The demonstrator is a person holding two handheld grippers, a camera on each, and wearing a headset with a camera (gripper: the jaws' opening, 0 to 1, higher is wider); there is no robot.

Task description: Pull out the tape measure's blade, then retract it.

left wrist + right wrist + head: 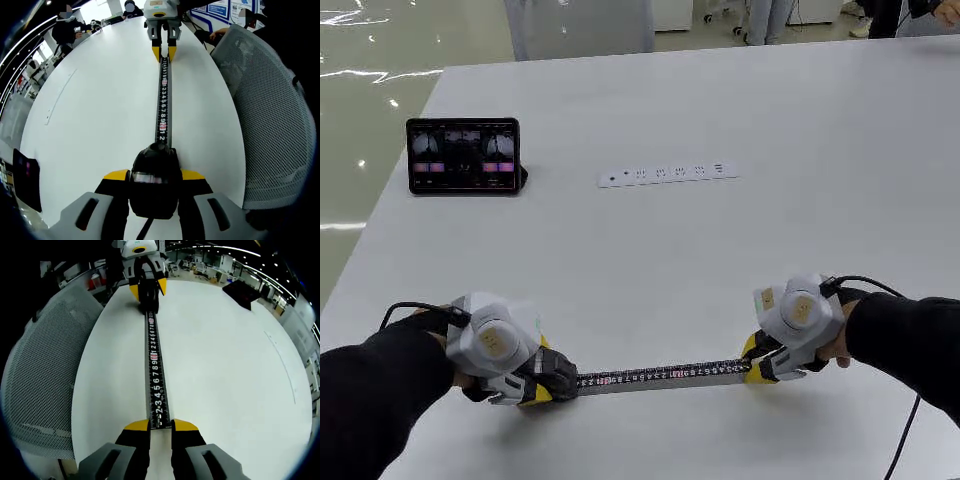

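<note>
The black tape measure case (pixel 553 377) (pixel 155 180) rests on the white table (pixel 670 250) near its front edge, and my left gripper (pixel 535 385) (pixel 155 176) is shut on it. Its blade (pixel 665 376) (pixel 163 100) (pixel 154 375) lies drawn out flat to the right, numbers up. My right gripper (pixel 753 365) (pixel 160 426) is shut on the blade's end. The left gripper view has the right gripper (pixel 164 49) at the far end of the blade; the right gripper view has the left gripper (pixel 148 290) and the case (pixel 149 299) at the far end.
A tablet (pixel 463 155) stands propped at the back left of the table. A white power strip (pixel 667 174) lies flat in the middle. A grey mesh chair (pixel 272 115) (pixel 45 380) stands close to the table's front edge. People stand beyond the far edge.
</note>
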